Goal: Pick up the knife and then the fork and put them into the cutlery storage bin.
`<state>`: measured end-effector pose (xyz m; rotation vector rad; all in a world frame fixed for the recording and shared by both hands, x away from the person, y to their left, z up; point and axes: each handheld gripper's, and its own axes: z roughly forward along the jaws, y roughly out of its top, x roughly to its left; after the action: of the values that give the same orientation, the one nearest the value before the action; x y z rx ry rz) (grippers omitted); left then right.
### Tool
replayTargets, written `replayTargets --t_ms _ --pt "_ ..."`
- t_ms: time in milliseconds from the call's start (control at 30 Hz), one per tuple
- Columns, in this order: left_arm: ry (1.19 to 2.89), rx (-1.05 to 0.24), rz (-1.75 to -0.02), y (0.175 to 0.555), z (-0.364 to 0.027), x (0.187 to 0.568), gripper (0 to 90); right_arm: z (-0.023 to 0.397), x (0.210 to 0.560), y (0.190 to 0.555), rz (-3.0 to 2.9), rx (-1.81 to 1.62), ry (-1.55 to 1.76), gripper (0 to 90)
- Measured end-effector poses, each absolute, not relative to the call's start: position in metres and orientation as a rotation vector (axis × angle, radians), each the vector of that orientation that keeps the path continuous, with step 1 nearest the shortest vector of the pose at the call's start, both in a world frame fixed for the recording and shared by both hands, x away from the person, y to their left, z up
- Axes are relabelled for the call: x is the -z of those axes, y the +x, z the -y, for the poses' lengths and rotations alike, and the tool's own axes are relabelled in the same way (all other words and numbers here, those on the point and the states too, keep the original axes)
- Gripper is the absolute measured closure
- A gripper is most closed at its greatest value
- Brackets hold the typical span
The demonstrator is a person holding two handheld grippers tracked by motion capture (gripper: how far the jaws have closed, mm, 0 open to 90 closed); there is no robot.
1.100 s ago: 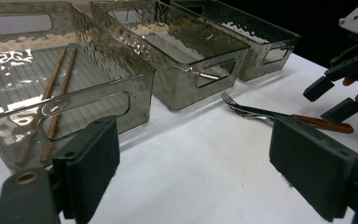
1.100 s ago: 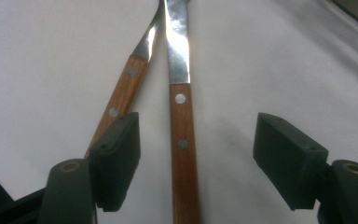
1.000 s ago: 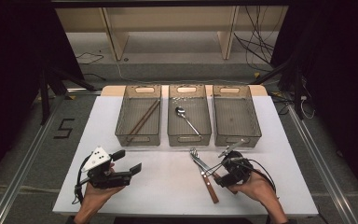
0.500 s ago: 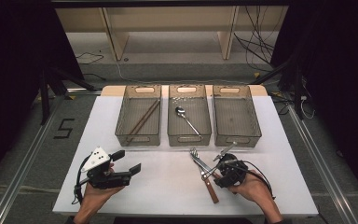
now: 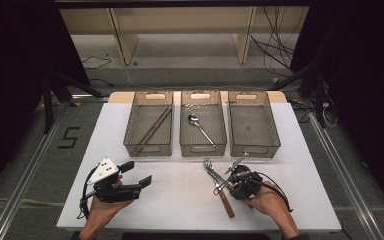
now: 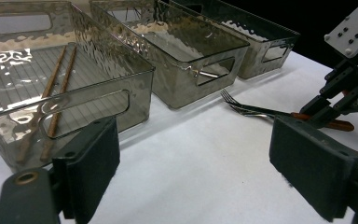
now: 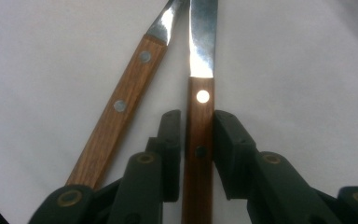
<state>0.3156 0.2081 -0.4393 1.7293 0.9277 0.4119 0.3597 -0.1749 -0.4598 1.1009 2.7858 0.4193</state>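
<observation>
- Your right gripper (image 7: 193, 140) has just been closing its jaws around one wooden-handled utensil (image 7: 198, 154). The pads stand on both sides of the handle, very near or already touching it; I judge the pinch is almost made, but a firm press I cannot confirm.
- In the high view this right gripper (image 5: 230, 181) sits at about 5 o'clock on the white table (image 5: 180, 200), low over the cutlery, probably so that the jaws meet the handle flat on the surface.
- A second wooden-handled utensil (image 7: 121, 116) lies just at 10 o'clock of the held one. The handles spread apart toward you and the metal parts come near at the top, so you grip the handle where there is free space.
- From your left gripper view, a fork (image 6: 242, 106) shows its prongs toward the bins; whether the gripped piece is this fork or a knife, I cannot tell.
- Your left gripper (image 6: 200, 172) has its jaws spread wide with nothing between, resting at 7 o'clock, I think only waiting.
- At 12 o'clock stand three clear bins: the left bin (image 5: 130, 142) with chopsticks (image 5: 152, 129), the middle bin (image 5: 185, 145) with a spoon (image 5: 200, 127), and the right bin (image 5: 275, 142), seemingly empty, though its ribbed walls blur the floor.
</observation>
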Motion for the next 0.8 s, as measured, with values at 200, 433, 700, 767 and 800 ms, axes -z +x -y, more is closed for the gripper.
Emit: replayTargets --t_ms 200,433,700,767,800 --pt "1.734 -0.412 -0.924 0.315 -0.208 0.439 15.8 0.176 0.460 0.363 -2.788 -0.422 1.126 76.8" --pt "1.731 -0.411 -0.926 0.316 -0.208 0.439 15.8 0.179 0.458 0.362 -2.796 -0.455 1.113 77.4" --pt "1.729 -0.413 -0.926 0.315 -0.208 0.439 15.8 0.180 0.446 0.358 -2.780 -0.509 1.071 77.5" --pt "1.734 -0.414 -0.925 0.315 -0.208 0.439 15.8 0.183 0.441 0.358 -2.767 -0.535 1.069 77.5" --pt "1.734 -0.414 -0.926 0.315 -0.208 0.439 15.8 0.183 0.439 0.358 -2.758 -0.549 1.075 77.5"
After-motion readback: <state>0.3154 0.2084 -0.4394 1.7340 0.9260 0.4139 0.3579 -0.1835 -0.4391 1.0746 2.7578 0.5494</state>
